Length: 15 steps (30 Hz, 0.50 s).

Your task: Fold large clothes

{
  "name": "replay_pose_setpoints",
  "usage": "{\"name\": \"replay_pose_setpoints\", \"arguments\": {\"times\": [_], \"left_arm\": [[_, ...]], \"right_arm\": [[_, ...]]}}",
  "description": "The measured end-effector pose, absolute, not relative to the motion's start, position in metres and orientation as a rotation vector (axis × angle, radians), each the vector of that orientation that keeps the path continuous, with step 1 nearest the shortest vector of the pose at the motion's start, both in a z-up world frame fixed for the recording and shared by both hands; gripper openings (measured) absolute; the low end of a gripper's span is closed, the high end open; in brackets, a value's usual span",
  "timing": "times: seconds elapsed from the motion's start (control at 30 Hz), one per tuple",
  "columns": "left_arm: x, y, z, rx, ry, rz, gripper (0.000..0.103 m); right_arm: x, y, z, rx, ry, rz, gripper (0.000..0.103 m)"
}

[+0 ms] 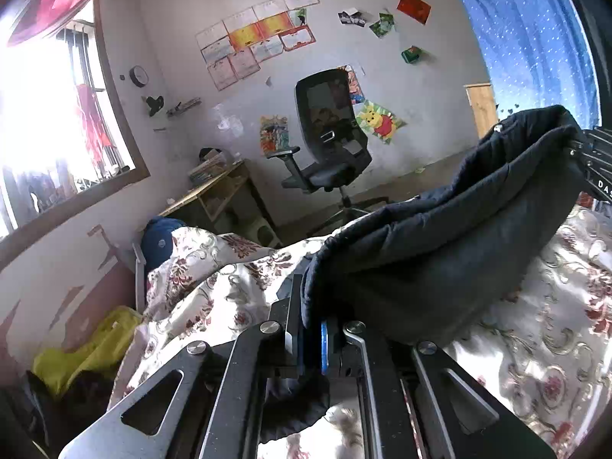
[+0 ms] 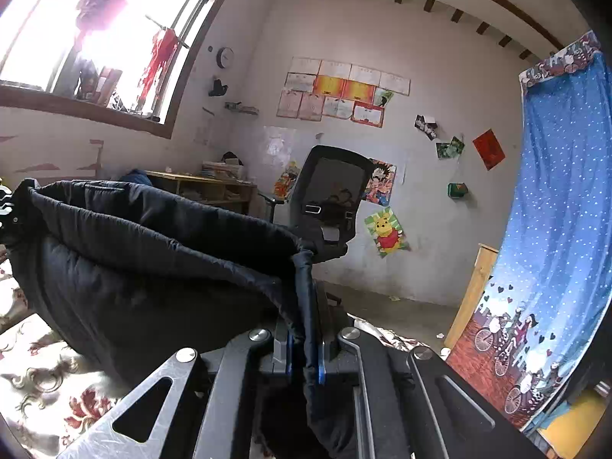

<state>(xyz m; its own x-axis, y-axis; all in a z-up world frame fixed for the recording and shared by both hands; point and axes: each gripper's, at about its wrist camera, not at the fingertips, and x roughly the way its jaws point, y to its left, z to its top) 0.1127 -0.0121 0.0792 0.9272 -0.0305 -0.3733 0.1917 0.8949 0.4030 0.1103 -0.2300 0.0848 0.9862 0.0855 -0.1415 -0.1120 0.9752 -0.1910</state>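
Note:
A large dark navy padded garment (image 1: pixel 440 237) hangs stretched between my two grippers above a bed with a floral cover (image 1: pixel 214 298). My left gripper (image 1: pixel 311 329) is shut on one edge of the garment. My right gripper (image 2: pixel 304 329) is shut on the other edge; the garment (image 2: pixel 145 267) sags to the left in the right wrist view. The right gripper's body also shows at the right edge of the left wrist view (image 1: pixel 594 160), and the left gripper at the left edge of the right wrist view (image 2: pixel 5 206).
A black office chair (image 1: pixel 329 141) stands by the far wall beside a wooden desk (image 1: pixel 214 195). A window (image 1: pixel 49 114) is on the left. A blue curtain (image 2: pixel 554 210) hangs on the right. A yellow-green cloth (image 1: pixel 88 348) lies beside the bed.

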Motion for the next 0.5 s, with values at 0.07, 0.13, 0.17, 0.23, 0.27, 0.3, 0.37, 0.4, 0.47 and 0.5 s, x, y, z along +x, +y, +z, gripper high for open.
{"name": "replay_pose_setpoints", "arguments": {"times": [0.07, 0.13, 0.17, 0.23, 0.27, 0.3, 0.37, 0.4, 0.47, 0.5], "left_arm": [[0.126, -0.013, 0.079, 0.439, 0.373, -0.109, 0.005], [0.141, -0.012, 0.081, 0.419, 0.374, -0.102, 0.005], [0.147, -0.011, 0.081, 0.414, 0.373, -0.098, 0.005], [0.160, -0.010, 0.082, 0.406, 0.374, -0.090, 0.005], [0.169, -0.008, 0.082, 0.393, 0.379, -0.090, 0.005], [0.177, -0.007, 0.083, 0.375, 0.387, -0.092, 0.005], [0.195, -0.002, 0.083, 0.338, 0.409, -0.099, 0.005], [0.206, 0.001, 0.083, 0.324, 0.419, -0.100, 0.005], [0.220, 0.003, 0.083, 0.314, 0.431, -0.095, 0.005], [0.226, 0.002, 0.083, 0.317, 0.436, -0.092, 0.005]], "right_arm": [[0.124, -0.230, 0.087, -0.206, 0.138, 0.105, 0.008], [0.135, -0.231, 0.087, -0.212, 0.145, 0.110, 0.008], [0.144, -0.230, 0.090, -0.218, 0.150, 0.111, 0.008], [0.155, -0.227, 0.091, -0.227, 0.159, 0.111, 0.008], [0.163, -0.226, 0.093, -0.232, 0.167, 0.111, 0.008], [0.173, -0.224, 0.094, -0.236, 0.175, 0.111, 0.008], [0.191, -0.220, 0.095, -0.235, 0.196, 0.113, 0.008], [0.197, -0.219, 0.095, -0.233, 0.202, 0.113, 0.008], [0.214, -0.216, 0.094, -0.224, 0.213, 0.118, 0.008], [0.221, -0.215, 0.092, -0.222, 0.214, 0.119, 0.008]]}}
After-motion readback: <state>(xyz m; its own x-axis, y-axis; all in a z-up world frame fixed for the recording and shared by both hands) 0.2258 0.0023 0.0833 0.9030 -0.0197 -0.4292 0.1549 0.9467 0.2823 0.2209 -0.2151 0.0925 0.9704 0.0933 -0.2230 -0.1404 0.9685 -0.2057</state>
